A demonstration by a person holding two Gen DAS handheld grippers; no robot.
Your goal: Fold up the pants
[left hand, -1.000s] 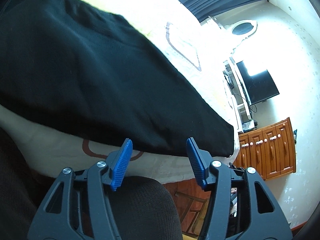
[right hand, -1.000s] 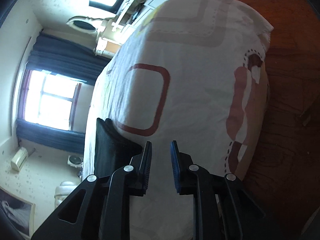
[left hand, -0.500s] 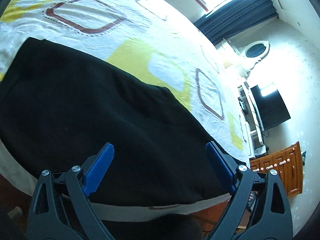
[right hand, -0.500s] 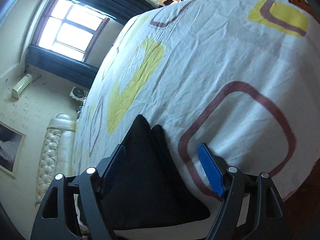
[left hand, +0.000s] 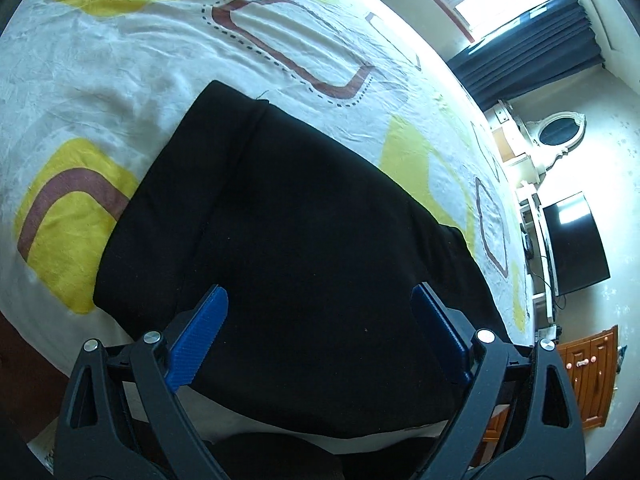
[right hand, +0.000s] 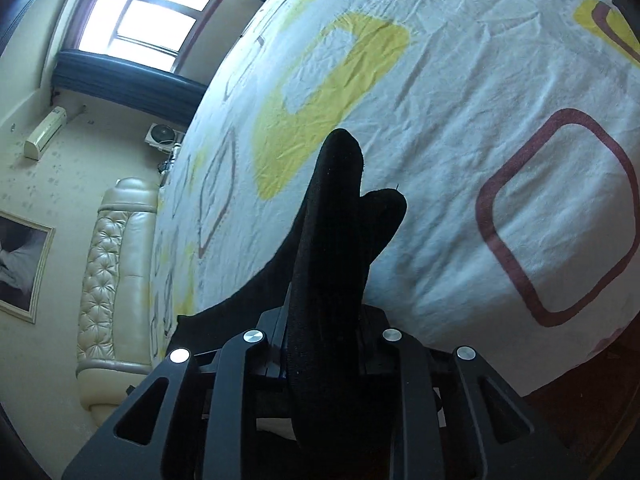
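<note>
Left gripper (left hand: 320,320) spread wide, blue pads (left hand: 198,338) apart and gripping nothing, poised over the near edge of the black pants (left hand: 304,240). Pants lying flat ahead of and between the fingers, spread across the patterned bedsheet (left hand: 120,60), the far end reaching toward a brown outlined square.

Right gripper (right hand: 326,344) clamped on a bunched fold of the pants (right hand: 336,240), cloth rising from between the jaws and standing up in two rounded lobes. Beyond, bedsheet (right hand: 480,100) with yellow and brown shapes; padded headboard (right hand: 116,264) off to the left, window (right hand: 148,12) above.
</note>
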